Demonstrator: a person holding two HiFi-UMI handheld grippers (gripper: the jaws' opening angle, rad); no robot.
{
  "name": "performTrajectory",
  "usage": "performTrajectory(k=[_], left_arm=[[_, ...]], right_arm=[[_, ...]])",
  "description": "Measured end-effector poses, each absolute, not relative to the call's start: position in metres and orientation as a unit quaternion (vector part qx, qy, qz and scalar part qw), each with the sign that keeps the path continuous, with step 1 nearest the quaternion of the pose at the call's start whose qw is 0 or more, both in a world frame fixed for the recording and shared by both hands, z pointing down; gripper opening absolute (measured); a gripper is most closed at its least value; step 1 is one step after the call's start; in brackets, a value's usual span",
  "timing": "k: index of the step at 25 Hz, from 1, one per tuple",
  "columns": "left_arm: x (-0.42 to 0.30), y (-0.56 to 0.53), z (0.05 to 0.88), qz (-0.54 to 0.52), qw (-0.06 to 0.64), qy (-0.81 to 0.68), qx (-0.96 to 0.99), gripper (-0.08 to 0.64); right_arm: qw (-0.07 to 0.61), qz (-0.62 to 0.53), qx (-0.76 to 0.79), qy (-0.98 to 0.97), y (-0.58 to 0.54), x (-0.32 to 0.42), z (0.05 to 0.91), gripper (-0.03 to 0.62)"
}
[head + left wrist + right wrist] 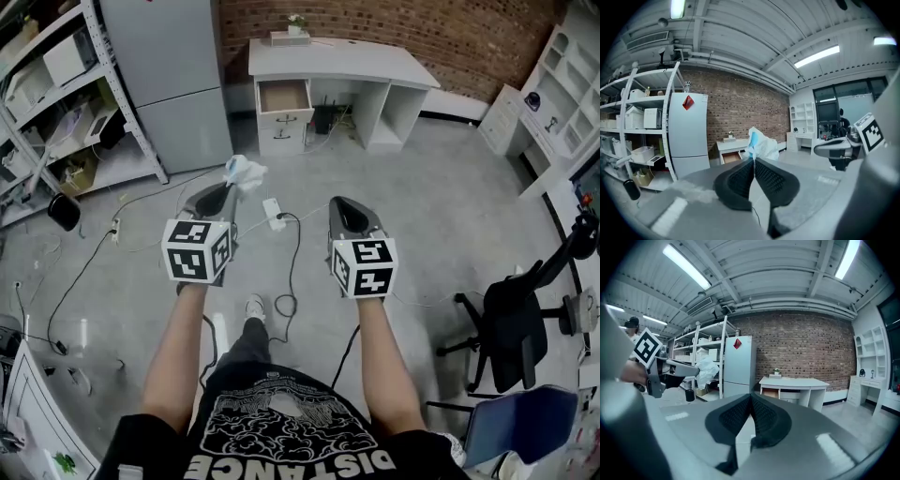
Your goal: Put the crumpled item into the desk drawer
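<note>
A crumpled white and light-blue item (244,172) (761,144) (707,368) sticks out of the tips of my left gripper (228,188) (753,159), which is shut on it. My right gripper (338,205) (751,396) is held level beside it, shut and empty. Both are held in the air over the floor, well short of the white desk (375,64) (736,144) (806,382) by the brick wall. The desk's top left drawer (284,97) (731,157) (771,393) stands pulled open, its wooden inside showing.
A grey fridge (178,75) stands left of the desk, with metal shelving (66,103) further left. Cables and a white power strip (274,214) lie on the floor between me and the desk. A black office chair (511,323) is at the right, white shelves (553,94) beyond.
</note>
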State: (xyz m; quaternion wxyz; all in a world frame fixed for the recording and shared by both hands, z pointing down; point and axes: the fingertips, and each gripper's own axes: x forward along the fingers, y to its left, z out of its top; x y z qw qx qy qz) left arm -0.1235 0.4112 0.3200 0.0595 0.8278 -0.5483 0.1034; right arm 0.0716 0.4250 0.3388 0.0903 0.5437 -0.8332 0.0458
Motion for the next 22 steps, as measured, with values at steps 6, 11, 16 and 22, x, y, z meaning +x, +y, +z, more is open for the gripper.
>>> performTrajectory(k=[6, 11, 16, 22], left_arm=[[-0.129, 0.372, 0.327, 0.106, 0.061, -0.544, 0.830, 0.013], [-0.133, 0.331, 0.331, 0.108, 0.063, -0.542, 0.831, 0.014], [-0.141, 0.287, 0.333, 0.111, 0.066, -0.537, 0.833, 0.014], [-0.151, 0.235, 0.336, 0.116, 0.075, -0.526, 0.839, 0.012]], right_arm=[[0.101, 0.043, 0.550, -0.828, 0.390, 0.070, 0.346, 0.002], [0.108, 0.045, 0.551, -0.827, 0.352, 0.066, 0.350, 0.002], [0.114, 0.051, 0.551, -0.825, 0.310, 0.056, 0.352, 0.002], [0.115, 0.062, 0.561, -0.817, 0.262, 0.045, 0.352, 0.002]])
